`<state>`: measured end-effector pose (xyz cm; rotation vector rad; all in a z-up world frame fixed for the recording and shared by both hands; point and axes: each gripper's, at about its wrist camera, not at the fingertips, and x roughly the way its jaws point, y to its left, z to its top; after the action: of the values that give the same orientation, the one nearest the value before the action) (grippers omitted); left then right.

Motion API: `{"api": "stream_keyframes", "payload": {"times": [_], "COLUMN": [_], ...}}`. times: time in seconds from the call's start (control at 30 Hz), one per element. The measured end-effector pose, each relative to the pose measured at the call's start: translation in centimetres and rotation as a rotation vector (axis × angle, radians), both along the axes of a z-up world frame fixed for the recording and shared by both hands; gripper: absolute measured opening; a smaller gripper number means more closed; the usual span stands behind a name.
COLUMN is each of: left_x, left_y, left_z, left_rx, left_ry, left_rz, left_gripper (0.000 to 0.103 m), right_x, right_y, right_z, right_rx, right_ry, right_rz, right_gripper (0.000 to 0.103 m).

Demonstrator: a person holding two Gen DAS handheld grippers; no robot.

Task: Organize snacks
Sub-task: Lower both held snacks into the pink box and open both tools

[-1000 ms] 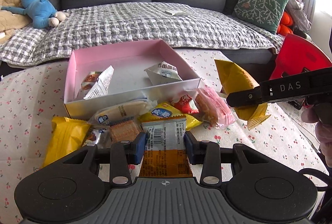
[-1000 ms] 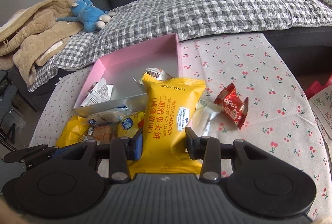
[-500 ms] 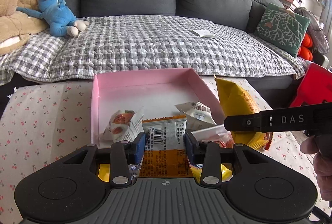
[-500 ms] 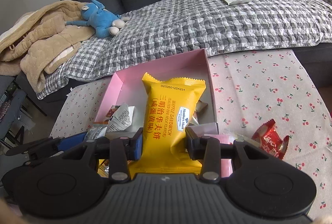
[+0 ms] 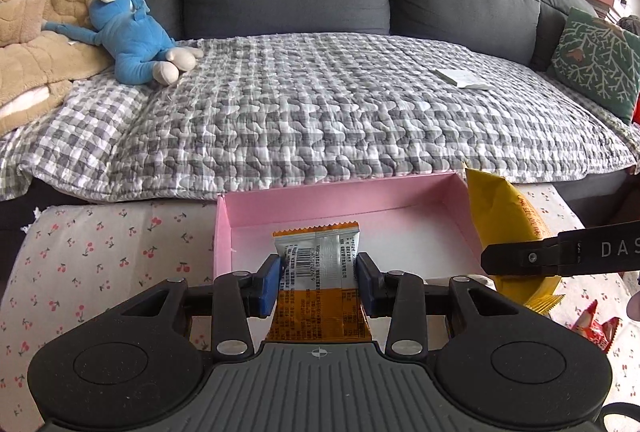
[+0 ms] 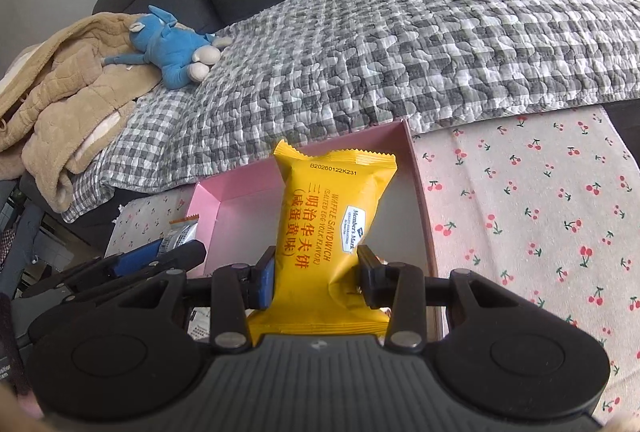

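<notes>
Both grippers are over the pink box (image 5: 344, 198) now, each with a snack clamped. The left gripper (image 5: 318, 278) has its 2 blue-padded fingers (image 5: 269, 282) narrowed onto an orange-and-silver packet (image 5: 320, 272) (barcode side up), whose far end pokes out above the box's white floor, nearer the left wall. The right gripper (image 6: 316, 272) is pinched tight on a yellow waffle sandwich pack (image 6: 332, 216), label facing the camera, held above the box and toward its right wall. From the left wrist view, that same yellow pack hangs at the box's right edge. A red wrapper (image 5: 596, 326) lies on the cherry-print tablecloth (image 6: 540, 216), off to the right of the box. Behind the box, a blue plush toy (image 5: 134, 40) rests on the checked blanket (image 5: 320, 104) covering the sofa.
</notes>
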<state>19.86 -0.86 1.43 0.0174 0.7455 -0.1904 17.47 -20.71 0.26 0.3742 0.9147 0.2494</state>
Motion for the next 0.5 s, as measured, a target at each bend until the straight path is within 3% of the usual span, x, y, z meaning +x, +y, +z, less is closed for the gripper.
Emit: {"api": "stream_keyframes", "payload": {"times": [0.5], "left_x": [5.0], "left_y": [-1.0], "left_z": [-2.9], "left_rx": [0.043], "left_ry": [0.044], "left_rz": [0.003], "left_gripper": [0.038], "right_x": [4.0], "right_y": [0.9], "right_z": [-2.5], "right_rx": [0.036], "right_ry": [0.041], "right_rz": [-0.010], "right_gripper": [0.041]}}
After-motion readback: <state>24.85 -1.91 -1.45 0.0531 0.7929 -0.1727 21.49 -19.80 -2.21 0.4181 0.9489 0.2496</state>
